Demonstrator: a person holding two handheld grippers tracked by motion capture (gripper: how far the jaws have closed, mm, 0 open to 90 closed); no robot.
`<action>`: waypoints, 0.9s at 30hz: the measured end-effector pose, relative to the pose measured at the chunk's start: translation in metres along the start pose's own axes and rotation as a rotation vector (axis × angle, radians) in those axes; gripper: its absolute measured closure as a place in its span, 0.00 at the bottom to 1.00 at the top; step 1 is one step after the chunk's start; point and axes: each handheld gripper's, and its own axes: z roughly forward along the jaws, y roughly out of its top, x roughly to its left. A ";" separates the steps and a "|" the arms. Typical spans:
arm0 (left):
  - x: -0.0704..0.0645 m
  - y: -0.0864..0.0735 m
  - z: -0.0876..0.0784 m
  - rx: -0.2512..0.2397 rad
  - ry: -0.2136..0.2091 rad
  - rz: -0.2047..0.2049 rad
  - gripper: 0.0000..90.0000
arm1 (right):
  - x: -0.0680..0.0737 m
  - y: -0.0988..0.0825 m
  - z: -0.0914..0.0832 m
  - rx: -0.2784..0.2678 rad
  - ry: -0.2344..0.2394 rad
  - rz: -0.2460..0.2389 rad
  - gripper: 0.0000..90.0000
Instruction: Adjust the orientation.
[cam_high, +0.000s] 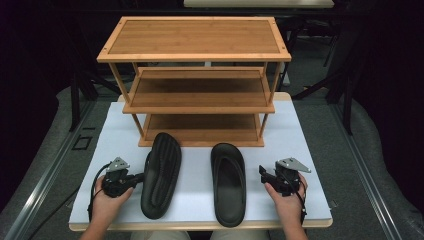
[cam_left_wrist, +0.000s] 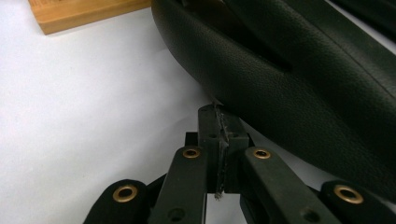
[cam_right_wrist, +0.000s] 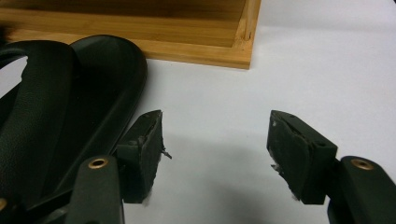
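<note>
**Left claw clenched at the slipper's edge, right claw waiting wide**

Two black slippers lie on the white desk (cam_high: 310, 165) in front of a three-tier bamboo shoe rack (cam_high: 195, 80). The left slipper (cam_high: 161, 175) is turned sole-up and angled toward the rack; the right slipper (cam_high: 228, 182) sits upright, strap showing.

The left claw (cam_left_wrist: 219, 122) is clenched, its jaws pressed flat together with their tips just touching the rim of the left slipper (cam_left_wrist: 280, 79). Whether any rubber is actually caught between the pads cannot be told; in the left gripper view they look closed on themselves. The right claw (cam_right_wrist: 215, 154) stands released, jaws wide apart over bare desk, just beside the right slipper (cam_right_wrist: 60, 107) but not touching it.

The likely risk is a false grip: if the left claw has only nipped the rim, or missed it, a lift would let the slipper slide out or flop back. The thick, curved edge gives the pads little to bite. A slipper carried by one edge could also swing and knock the rack's lower shelf.
</note>
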 end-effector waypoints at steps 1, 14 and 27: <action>0.000 0.000 -0.001 0.001 0.000 0.003 1.00 | 0.000 0.000 0.000 0.000 0.001 0.000 0.39; -0.015 0.011 -0.008 -0.067 -0.042 0.028 1.00 | -0.001 -0.001 0.001 -0.001 0.000 0.008 0.39; -0.046 0.031 -0.004 -0.117 -0.093 0.097 1.00 | -0.003 0.000 -0.001 -0.012 0.004 0.017 0.39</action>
